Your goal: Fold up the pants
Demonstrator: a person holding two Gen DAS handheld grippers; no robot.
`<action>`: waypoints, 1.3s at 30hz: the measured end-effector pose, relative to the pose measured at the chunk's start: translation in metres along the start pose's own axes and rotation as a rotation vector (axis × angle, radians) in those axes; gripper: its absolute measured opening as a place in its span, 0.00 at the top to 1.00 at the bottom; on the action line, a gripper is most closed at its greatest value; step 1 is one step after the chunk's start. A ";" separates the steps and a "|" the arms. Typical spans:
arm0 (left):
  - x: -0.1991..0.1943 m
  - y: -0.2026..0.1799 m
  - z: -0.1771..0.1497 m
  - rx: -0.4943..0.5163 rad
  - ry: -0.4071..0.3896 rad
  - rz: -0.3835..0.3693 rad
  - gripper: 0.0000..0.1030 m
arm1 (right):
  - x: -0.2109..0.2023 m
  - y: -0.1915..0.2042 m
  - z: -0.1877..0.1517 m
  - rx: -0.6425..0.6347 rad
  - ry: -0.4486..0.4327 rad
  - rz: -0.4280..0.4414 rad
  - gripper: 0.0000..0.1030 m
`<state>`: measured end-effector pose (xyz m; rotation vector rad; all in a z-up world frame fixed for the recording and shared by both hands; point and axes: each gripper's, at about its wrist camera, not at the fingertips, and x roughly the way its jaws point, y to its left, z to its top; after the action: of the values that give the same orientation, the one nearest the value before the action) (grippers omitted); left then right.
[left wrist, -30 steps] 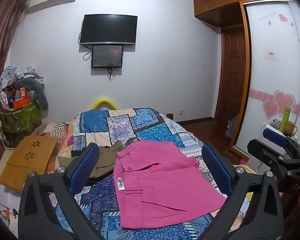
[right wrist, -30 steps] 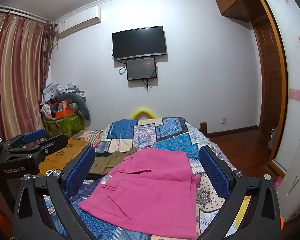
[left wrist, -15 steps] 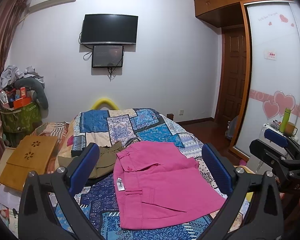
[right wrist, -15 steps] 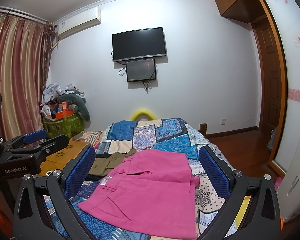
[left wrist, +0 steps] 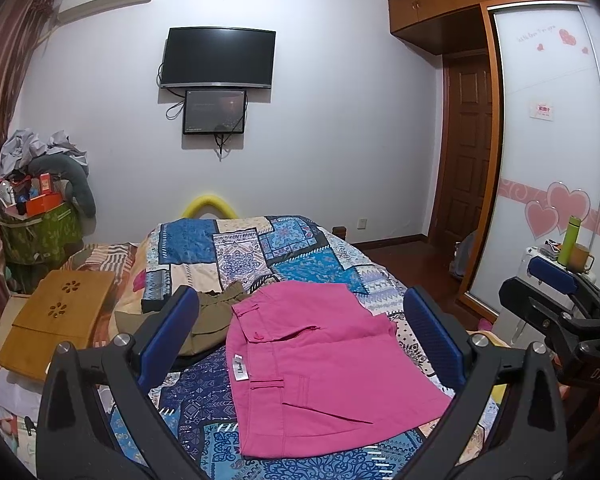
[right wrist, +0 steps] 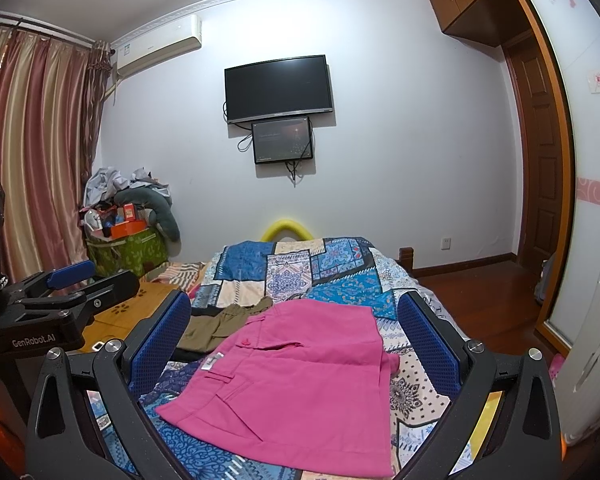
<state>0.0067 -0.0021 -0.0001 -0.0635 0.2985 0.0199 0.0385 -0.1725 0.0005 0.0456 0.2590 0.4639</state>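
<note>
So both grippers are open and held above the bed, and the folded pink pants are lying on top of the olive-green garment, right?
Not quite. The pink pants lie on the patchwork bedspread, beside the olive-green garment, not on it; at most their edges meet. The left wrist view shows this best. The left gripper and right gripper are indeed open above the bed.

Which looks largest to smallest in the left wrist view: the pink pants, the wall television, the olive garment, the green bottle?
1. pink pants, though nearness to the camera enlarges them.
2. wall television.
3. olive garment, partly hidden by a gripper finger, so this rank is unsure.
4. green bottle.
</note>
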 end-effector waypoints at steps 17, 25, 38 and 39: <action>-0.002 -0.002 0.002 0.012 -0.012 -0.002 0.00 | 0.000 0.000 0.000 0.000 -0.001 0.000 0.00; -0.002 -0.003 0.001 0.013 -0.008 -0.002 0.00 | 0.001 0.000 0.001 0.002 0.002 0.000 0.00; 0.042 0.002 0.000 0.011 0.097 -0.022 0.00 | 0.028 -0.013 -0.003 0.025 0.045 -0.008 0.00; 0.051 0.004 0.000 0.008 0.119 -0.026 0.00 | 0.033 -0.016 -0.005 0.030 0.053 -0.009 0.00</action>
<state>0.0549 0.0024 -0.0158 -0.0611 0.4168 -0.0111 0.0725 -0.1727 -0.0136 0.0616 0.3185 0.4528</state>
